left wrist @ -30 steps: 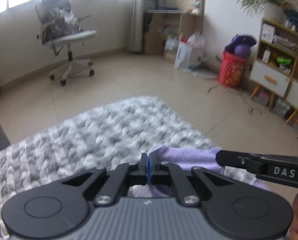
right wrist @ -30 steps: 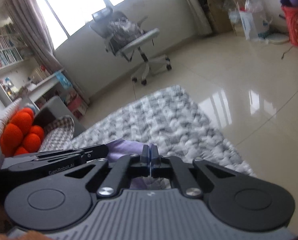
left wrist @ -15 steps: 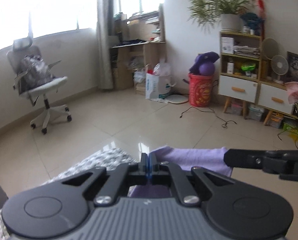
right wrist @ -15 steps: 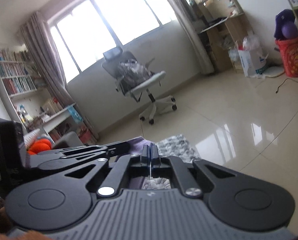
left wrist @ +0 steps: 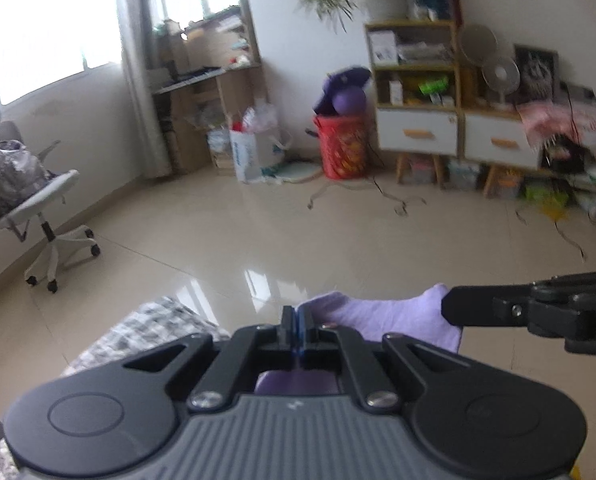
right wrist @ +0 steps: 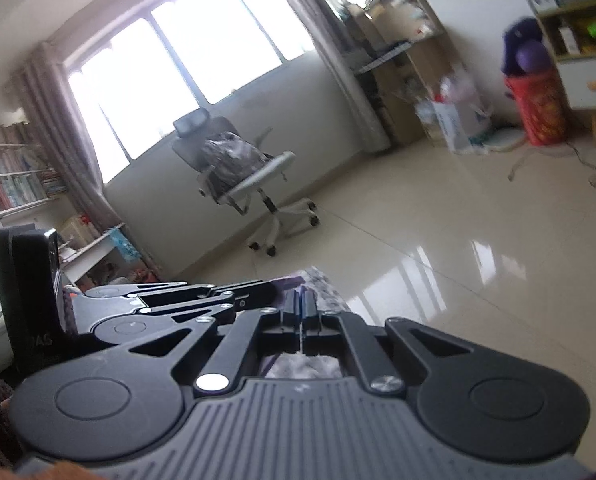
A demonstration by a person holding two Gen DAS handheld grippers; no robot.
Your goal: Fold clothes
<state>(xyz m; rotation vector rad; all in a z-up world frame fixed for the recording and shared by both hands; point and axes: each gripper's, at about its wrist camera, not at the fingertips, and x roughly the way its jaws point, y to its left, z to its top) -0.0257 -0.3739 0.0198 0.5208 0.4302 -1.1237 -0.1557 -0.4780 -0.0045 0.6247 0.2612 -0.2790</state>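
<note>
**Lilac garment held up between two claws**

Tiled floor (left wrist: 298, 224) and grey knitted blanket (left wrist: 153, 328) lie below; the lilac garment (left wrist: 382, 316) hangs above them, its top edge stretched between the claws, probably to straighten it for folding; left claw (left wrist: 295, 320) pinches one end, right claw (right wrist: 300, 312) the other, both pressed tight together.

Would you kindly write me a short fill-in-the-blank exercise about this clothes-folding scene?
1. Both hand-held grippers pinch a garment whose colour is ____.
2. The jaws of the left hand-held gripper are ____.
3. The basket beside the white-drawered cabinet is coloured ____.
4. The bundle by the window sits on an office ____.

Missing words: purple; shut; red; chair
</note>
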